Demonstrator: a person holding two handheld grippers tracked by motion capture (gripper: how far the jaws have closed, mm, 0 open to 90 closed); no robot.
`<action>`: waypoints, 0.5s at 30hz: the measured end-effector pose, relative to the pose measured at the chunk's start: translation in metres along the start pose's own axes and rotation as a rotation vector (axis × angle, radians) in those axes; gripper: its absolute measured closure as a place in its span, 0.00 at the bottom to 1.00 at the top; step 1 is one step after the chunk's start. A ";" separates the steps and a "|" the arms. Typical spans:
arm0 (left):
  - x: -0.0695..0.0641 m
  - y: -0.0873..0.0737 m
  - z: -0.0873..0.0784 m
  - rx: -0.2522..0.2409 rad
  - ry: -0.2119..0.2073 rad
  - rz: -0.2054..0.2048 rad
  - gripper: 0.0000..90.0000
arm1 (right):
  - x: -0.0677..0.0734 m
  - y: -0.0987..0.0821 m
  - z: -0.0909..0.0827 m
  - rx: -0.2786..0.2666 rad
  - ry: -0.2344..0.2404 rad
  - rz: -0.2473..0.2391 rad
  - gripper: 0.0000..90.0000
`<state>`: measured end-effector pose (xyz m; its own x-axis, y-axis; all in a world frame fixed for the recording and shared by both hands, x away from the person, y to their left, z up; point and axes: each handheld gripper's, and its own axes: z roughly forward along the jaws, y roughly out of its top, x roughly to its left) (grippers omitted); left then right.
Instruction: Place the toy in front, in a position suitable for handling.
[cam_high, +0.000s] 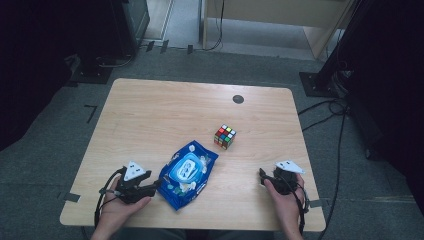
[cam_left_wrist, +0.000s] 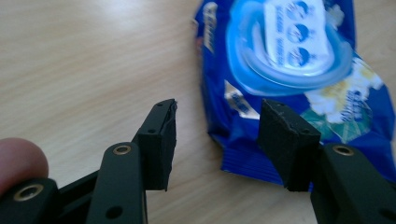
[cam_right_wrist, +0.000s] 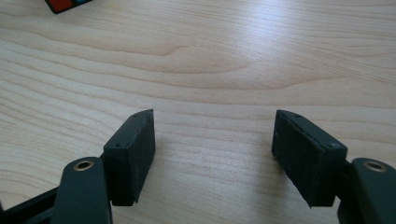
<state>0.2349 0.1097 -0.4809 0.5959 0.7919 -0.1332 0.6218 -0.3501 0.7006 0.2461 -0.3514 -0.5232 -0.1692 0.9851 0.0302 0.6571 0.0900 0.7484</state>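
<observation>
One blue wipes pack (cam_high: 188, 174) and one colour cube (cam_high: 225, 136) lie on the desk (cam_high: 150, 115). Two claws: left claw (cam_left_wrist: 217, 135) released beside the pack, right claw (cam_right_wrist: 212, 149) released over bare wood.

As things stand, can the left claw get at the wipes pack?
Probably yes. The left claw is open, right at the near corner of the blue wipes pack, with the corner just ahead of the gap between its jaws. Bare table lies around it, and the puzzle cube sits apart.

The cube (cam_right_wrist: 69, 4) is cut off by the top edge.
</observation>
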 end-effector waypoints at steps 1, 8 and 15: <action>0.000 0.000 0.001 0.005 -0.013 0.002 0.55 | 0.000 0.000 0.000 -0.001 0.002 0.003 0.35; -0.002 0.000 0.004 -0.008 0.062 0.035 0.83 | 0.000 -0.001 -0.001 -0.005 0.000 0.003 0.36; 0.010 0.008 0.016 -0.073 0.188 -0.002 0.82 | 0.004 -0.001 0.000 -0.008 0.002 -0.006 0.37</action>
<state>0.2539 0.1065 -0.4881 0.4853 0.8743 -0.0063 0.5802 -0.3166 0.7504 0.2446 -0.3476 -0.5235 -0.1742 0.9843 0.0269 0.6505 0.0945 0.7536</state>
